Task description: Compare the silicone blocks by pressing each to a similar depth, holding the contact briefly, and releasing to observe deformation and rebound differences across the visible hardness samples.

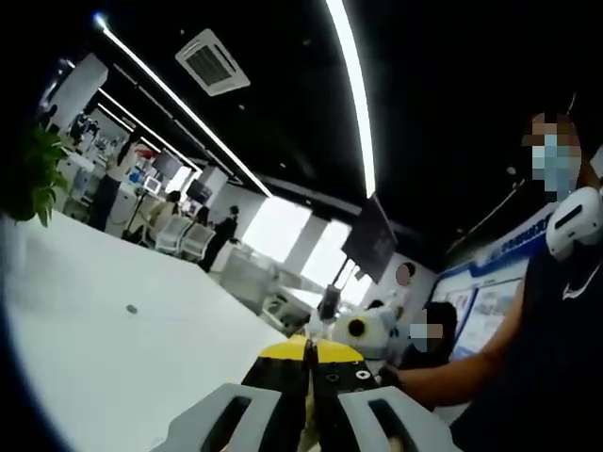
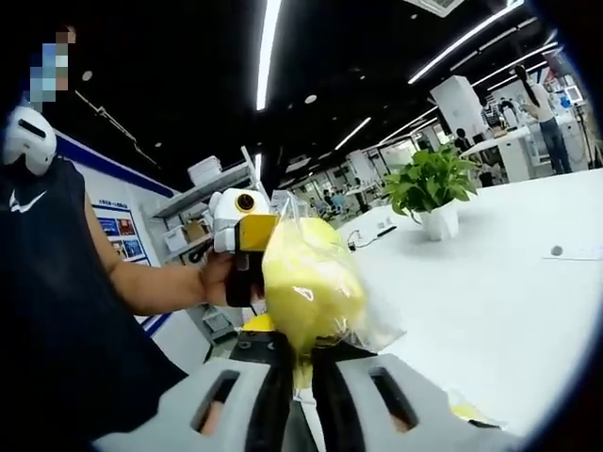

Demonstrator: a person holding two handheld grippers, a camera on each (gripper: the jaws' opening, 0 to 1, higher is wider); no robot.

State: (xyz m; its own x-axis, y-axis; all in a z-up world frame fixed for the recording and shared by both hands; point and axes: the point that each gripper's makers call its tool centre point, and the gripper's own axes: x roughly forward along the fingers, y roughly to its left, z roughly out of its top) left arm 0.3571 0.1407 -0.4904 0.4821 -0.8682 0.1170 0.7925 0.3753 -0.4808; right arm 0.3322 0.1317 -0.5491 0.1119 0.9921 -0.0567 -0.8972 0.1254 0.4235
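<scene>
The yellow block (image 2: 306,282), still in its clear bag (image 2: 325,292), hangs up off the white tabletop (image 2: 490,301), pinched by my right claw (image 2: 303,377). My left claw (image 1: 306,391) is closed on the bag's edge, probably to open it.

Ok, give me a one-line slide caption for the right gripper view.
Right gripper shut on a clear bag of yellow pieces, raised above the white table, potted plant behind.

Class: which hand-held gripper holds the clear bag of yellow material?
The right hand-held gripper: its jaws pinch the clear bag; the left hand-held gripper shows shut jaws, no bag.
</scene>
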